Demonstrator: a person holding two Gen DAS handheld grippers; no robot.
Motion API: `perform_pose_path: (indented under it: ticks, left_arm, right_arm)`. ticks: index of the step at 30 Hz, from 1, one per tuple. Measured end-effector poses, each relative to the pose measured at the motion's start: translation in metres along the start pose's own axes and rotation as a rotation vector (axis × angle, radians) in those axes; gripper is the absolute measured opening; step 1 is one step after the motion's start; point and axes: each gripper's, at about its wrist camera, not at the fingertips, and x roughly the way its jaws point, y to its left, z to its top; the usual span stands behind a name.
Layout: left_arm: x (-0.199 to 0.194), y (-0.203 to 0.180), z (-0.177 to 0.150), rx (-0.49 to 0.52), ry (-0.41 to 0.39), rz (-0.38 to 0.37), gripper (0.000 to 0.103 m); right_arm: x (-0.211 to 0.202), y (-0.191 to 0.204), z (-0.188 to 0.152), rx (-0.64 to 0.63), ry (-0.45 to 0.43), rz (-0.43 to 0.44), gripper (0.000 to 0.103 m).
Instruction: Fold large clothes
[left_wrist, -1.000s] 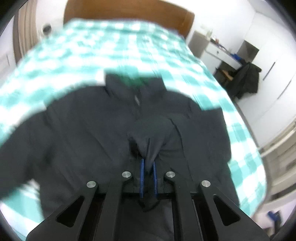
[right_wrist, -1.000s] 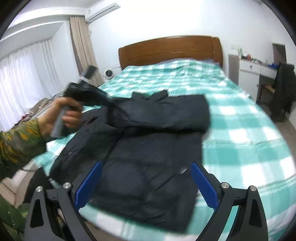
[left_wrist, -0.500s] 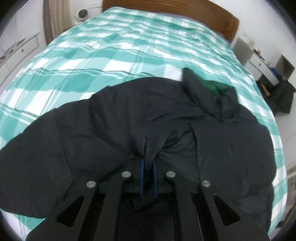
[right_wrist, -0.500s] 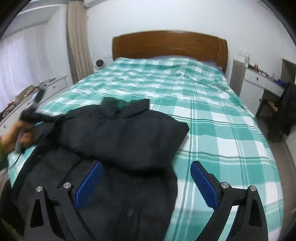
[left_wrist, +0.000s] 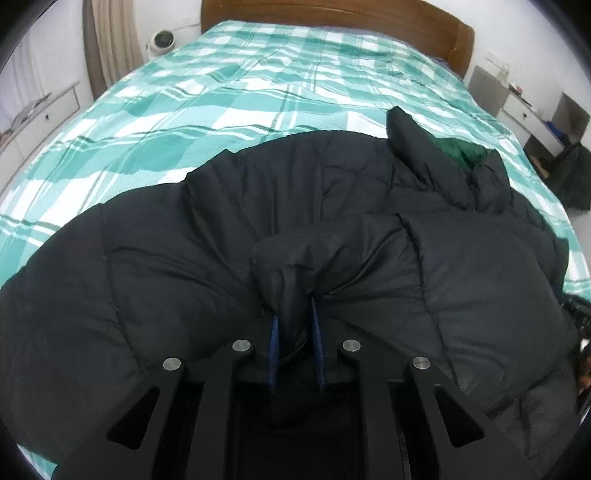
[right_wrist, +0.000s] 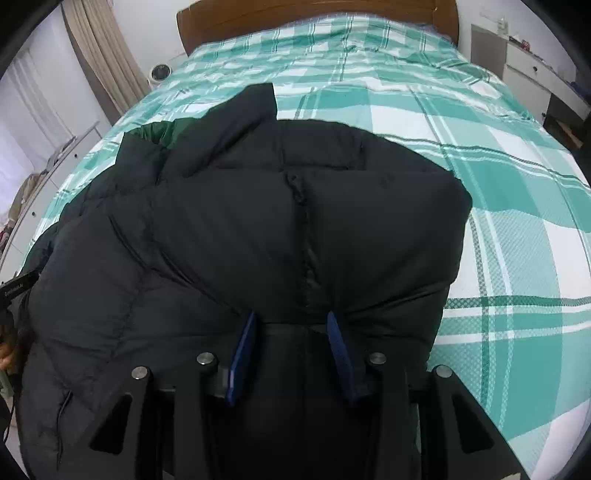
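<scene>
The puffy black quilted jacket (left_wrist: 332, 229) lies on the teal-and-white checked bedspread (left_wrist: 221, 92). The left gripper (left_wrist: 295, 314), jaws just easing apart, narrowly pinches a cuff fold. The right gripper (right_wrist: 291, 321), jaws just closing, has jacket fabric bunched between them; fingertips are buried, so can't tell if it's gripped.

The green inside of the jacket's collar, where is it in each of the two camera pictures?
Left wrist view: the green lining peeks out at the upper right, between the raised collar flaps of the black jacket.
Right wrist view: the green lining sits at the upper left, beside the tall collar flap.
Shared landmark: the wooden headboard at the far end of the checked bed.
</scene>
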Motion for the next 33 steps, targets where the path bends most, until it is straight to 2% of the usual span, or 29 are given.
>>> perform_pose_path:
  ticks: [2, 3, 5, 7, 8, 10, 13, 15, 18, 23, 25, 27, 28, 32, 33]
  left_arm:
    - [0.002, 0.001, -0.002, 0.005, -0.007, -0.002, 0.016]
    - [0.003, 0.003, -0.002, -0.003, -0.009, -0.009, 0.016]
    - [0.004, 0.006, -0.004, -0.019, -0.014, -0.024, 0.017]
    - [0.006, 0.007, -0.006, -0.030, -0.020, -0.033, 0.017]
    - [0.007, 0.007, -0.007, -0.032, -0.023, -0.033, 0.017]
    - [0.008, 0.006, -0.010, -0.029, -0.031, -0.029, 0.018]
    - [0.009, 0.003, -0.011, -0.019, -0.033, -0.024, 0.019]
    - [0.010, 0.002, -0.011, -0.012, -0.035, -0.018, 0.019]
    - [0.012, 0.002, -0.013, -0.012, -0.042, -0.018, 0.019]
    - [0.010, 0.003, -0.016, -0.016, -0.054, -0.018, 0.019]
    - [0.011, 0.002, -0.016, -0.014, -0.052, -0.014, 0.019]
    - [0.010, 0.001, -0.017, -0.007, -0.048, -0.004, 0.020]
    - [0.010, 0.000, -0.016, -0.002, -0.045, 0.002, 0.020]
    - [0.004, -0.005, -0.014, 0.023, -0.020, 0.038, 0.023]
    - [-0.003, -0.006, -0.015, 0.023, -0.009, 0.045, 0.031]
  right_arm:
    - [-0.010, -0.002, 0.008, 0.007, 0.024, 0.011, 0.041]
    - [-0.018, -0.004, 0.015, 0.008, 0.001, 0.021, 0.041]
    - [-0.043, -0.010, 0.033, 0.018, -0.101, 0.018, 0.042]
    - [-0.053, -0.021, 0.051, 0.061, -0.162, 0.006, 0.042]
    - [-0.050, -0.026, 0.057, 0.087, -0.164, 0.008, 0.042]
    - [-0.027, -0.039, 0.061, 0.157, -0.107, 0.010, 0.042]
    - [0.022, -0.052, 0.043, 0.244, 0.025, 0.032, 0.041]
    - [0.017, -0.047, 0.035, 0.248, -0.030, 0.016, 0.041]
    - [-0.009, -0.032, 0.028, 0.197, -0.053, -0.032, 0.042]
    - [-0.066, -0.004, -0.002, 0.132, -0.106, 0.053, 0.043]
    - [-0.064, 0.007, -0.014, 0.124, -0.072, 0.084, 0.043]
    - [-0.035, 0.013, -0.029, 0.098, 0.047, 0.064, 0.043]
    - [-0.024, 0.015, -0.036, 0.088, 0.069, 0.062, 0.043]
    - [-0.030, 0.023, -0.034, 0.077, 0.043, 0.009, 0.043]
    - [-0.039, 0.027, -0.035, 0.067, 0.032, -0.008, 0.047]
